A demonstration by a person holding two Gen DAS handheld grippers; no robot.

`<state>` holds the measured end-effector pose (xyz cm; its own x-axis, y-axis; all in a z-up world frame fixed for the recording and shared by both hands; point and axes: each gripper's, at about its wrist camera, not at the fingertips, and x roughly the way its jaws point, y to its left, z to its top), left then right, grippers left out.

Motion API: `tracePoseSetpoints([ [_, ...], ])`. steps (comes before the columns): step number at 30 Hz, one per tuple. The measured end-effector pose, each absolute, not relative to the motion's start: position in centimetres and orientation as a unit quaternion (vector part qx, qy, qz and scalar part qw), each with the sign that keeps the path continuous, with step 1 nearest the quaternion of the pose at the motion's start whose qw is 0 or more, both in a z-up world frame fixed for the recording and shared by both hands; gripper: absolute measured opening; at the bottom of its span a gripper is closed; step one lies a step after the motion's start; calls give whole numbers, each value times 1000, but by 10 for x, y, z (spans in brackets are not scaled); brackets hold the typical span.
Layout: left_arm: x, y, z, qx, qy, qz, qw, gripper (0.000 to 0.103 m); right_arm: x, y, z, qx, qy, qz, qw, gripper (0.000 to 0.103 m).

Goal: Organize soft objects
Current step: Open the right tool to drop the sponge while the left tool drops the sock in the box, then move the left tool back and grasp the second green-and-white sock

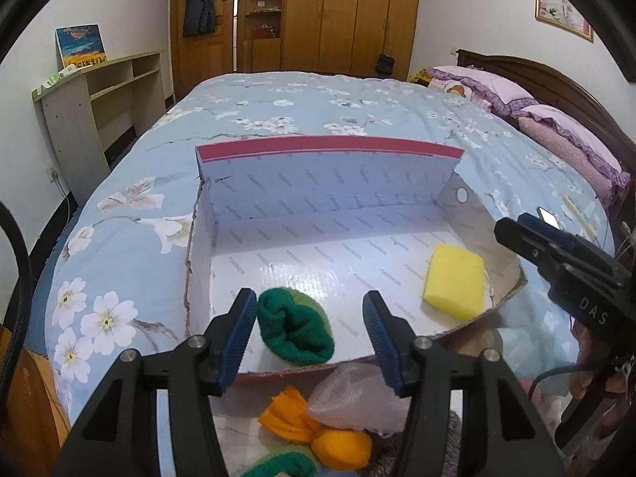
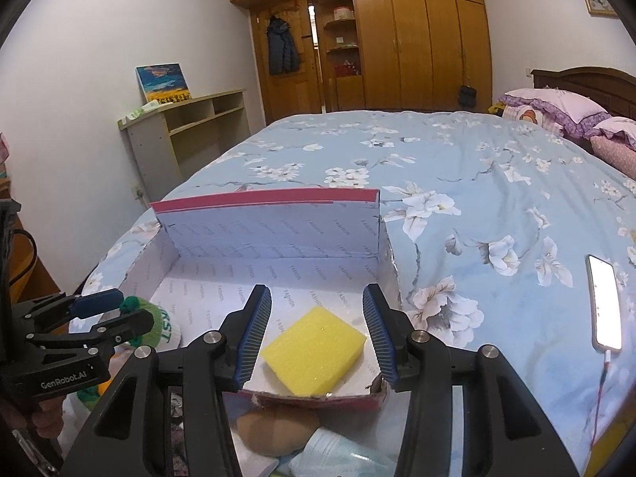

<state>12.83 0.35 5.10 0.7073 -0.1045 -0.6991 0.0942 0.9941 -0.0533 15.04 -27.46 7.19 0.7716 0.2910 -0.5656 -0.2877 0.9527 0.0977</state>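
Note:
An open cardboard box (image 1: 318, 198) with a white lining and red rim lies on the bed; it also shows in the right wrist view (image 2: 274, 238). A rolled green sock (image 1: 296, 326) lies in its near left part, between the open fingers of my left gripper (image 1: 310, 336), which touch nothing. A yellow sponge (image 1: 455, 278) lies in the box's right part. In the right wrist view the sponge (image 2: 316, 351) lies between the open fingers of my right gripper (image 2: 318, 332), untouched. An orange cloth (image 1: 318, 433), a pink mesh puff (image 1: 353, 397) and another green piece (image 1: 278, 465) lie outside, in front of the box.
The box sits on a blue floral bedspread (image 2: 477, 183). A phone (image 2: 606, 302) on a cable lies on the bed to the right. Pillows (image 1: 556, 127) lie at the headboard. A shelf unit (image 1: 99, 91) stands left of the bed. A brown soft object (image 2: 274, 429) and a pale packet (image 2: 338, 457) lie in front of the box.

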Motion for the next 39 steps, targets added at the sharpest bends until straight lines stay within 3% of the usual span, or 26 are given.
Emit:
tracePoseSetpoints([
  [39,43,17,48,-26,386,-48,921,59,60,-276,63,0,323,169,931,49],
])
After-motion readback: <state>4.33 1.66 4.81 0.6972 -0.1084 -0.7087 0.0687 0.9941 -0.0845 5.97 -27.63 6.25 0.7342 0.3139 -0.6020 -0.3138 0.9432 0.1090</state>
